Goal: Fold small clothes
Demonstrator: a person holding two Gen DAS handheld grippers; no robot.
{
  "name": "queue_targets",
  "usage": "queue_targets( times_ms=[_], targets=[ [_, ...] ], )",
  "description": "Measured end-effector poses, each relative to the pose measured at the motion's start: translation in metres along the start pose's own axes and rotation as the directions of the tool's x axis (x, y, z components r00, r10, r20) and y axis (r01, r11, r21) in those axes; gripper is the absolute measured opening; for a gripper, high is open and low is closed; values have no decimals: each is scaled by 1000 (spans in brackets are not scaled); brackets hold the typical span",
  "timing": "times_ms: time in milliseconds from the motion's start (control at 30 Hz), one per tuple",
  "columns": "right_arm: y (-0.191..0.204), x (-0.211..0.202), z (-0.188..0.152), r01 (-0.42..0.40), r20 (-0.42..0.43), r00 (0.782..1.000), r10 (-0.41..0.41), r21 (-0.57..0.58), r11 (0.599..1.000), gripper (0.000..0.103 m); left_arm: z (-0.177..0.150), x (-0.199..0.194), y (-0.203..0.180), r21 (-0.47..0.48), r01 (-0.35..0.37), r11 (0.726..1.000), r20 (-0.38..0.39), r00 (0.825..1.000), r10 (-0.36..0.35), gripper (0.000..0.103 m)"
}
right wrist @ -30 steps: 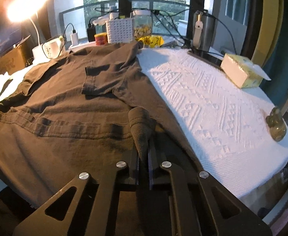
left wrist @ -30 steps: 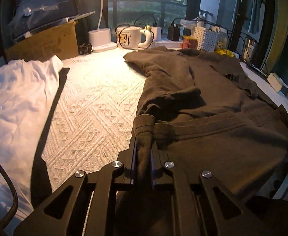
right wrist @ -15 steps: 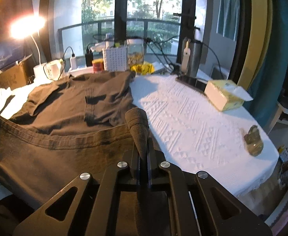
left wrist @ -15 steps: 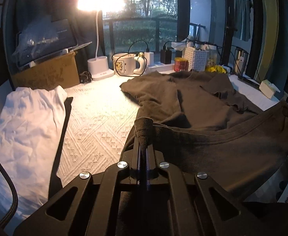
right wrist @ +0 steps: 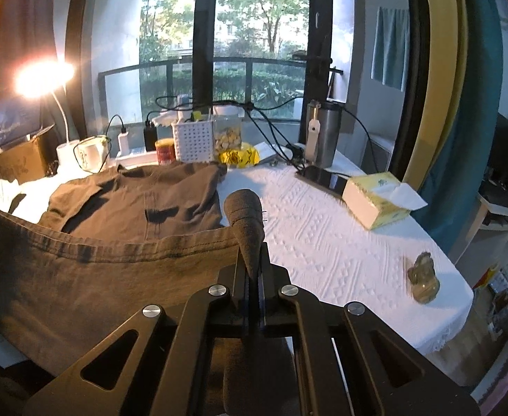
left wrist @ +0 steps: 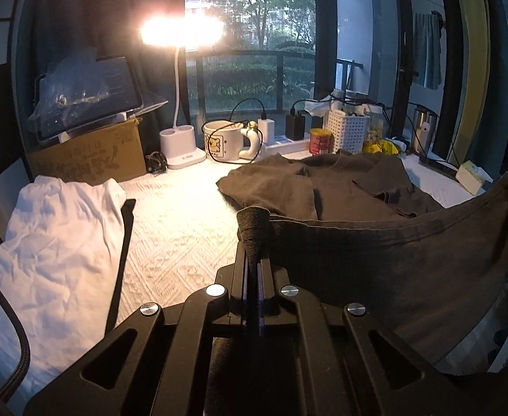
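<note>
Dark brown T-shirt lifted by hem, upper part lying flat on bench near window. Left tool clamped on hem corner; right tool pinching opposite corner, hem stretched between them. White garment crumpled at left. Beyond shirt: lit desk lamp, mug, red tin, white perforated basket. Tissue box, small figurine at right.
</note>
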State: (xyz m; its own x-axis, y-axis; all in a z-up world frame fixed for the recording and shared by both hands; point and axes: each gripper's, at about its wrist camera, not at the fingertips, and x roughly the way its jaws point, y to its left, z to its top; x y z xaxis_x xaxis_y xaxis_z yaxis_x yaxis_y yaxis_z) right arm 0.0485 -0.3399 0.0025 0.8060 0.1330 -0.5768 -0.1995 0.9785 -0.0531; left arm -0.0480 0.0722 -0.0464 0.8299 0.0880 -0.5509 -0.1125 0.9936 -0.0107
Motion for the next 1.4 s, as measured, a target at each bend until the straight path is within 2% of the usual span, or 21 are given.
queue_targets(
  times_ms=[400,767,1033,1400],
  targets=[
    [3,14,32,5,25,1000,-5,-14,1000,4,33,12,11,-14,-4,1000,49,999,5,3],
    [7,42,67,-1,42,999,2,-20,1000,4,65,34,18,-22,-7,1000,73,997,8,3],
    [10,63,97,2,68,998,0,-36,999,4,92,53,25,-25,-12,1000,106,994,14,3],
    [20,106,123,-5,69,998,8,-47,999,4,116,95,34,-14,-22,1000,97,995,23,2]
  ],
)
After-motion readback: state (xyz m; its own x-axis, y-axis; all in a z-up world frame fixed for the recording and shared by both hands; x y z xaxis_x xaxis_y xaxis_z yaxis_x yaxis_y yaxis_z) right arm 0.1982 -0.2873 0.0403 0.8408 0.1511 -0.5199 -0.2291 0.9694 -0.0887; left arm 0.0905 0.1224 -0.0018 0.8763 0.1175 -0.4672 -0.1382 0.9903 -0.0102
